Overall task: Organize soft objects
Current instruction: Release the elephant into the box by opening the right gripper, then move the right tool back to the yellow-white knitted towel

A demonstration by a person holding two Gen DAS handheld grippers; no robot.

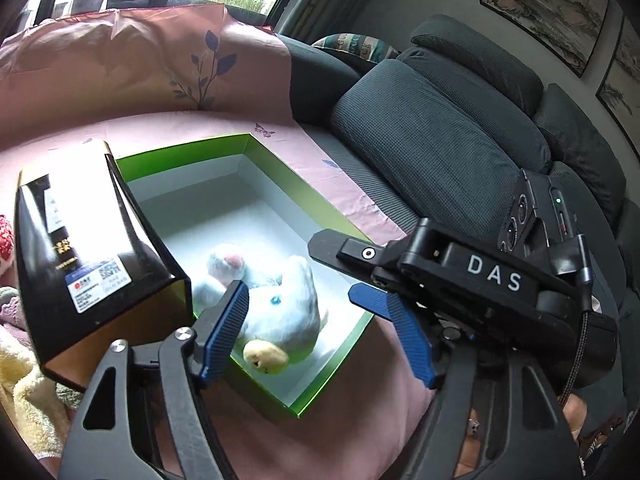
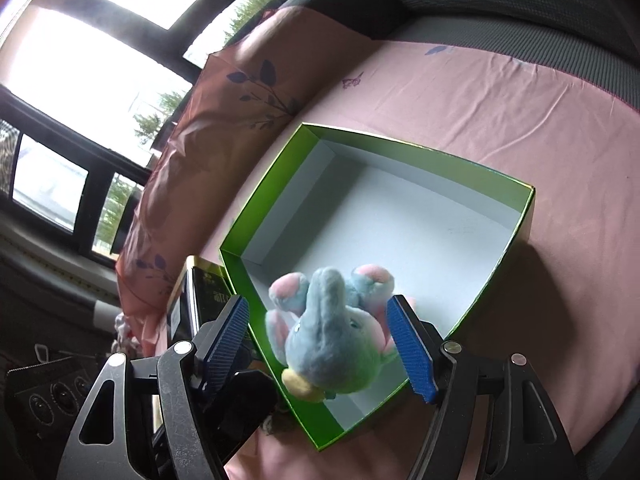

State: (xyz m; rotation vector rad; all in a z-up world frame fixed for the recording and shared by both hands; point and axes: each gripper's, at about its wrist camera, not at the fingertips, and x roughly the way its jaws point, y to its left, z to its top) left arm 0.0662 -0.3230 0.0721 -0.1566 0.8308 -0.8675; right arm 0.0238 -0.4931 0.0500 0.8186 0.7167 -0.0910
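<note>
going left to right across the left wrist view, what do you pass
yellow towel → black box lid → plush toy in the green box → right gripper → dark sofa cushion → framed pictures

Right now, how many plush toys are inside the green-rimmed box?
1: a pale blue plush toy with pink paws lies at the near end of the open green-rimmed cardboard box. The rest of its white floor is bare. Other soft things lie outside the box at the left.
</note>
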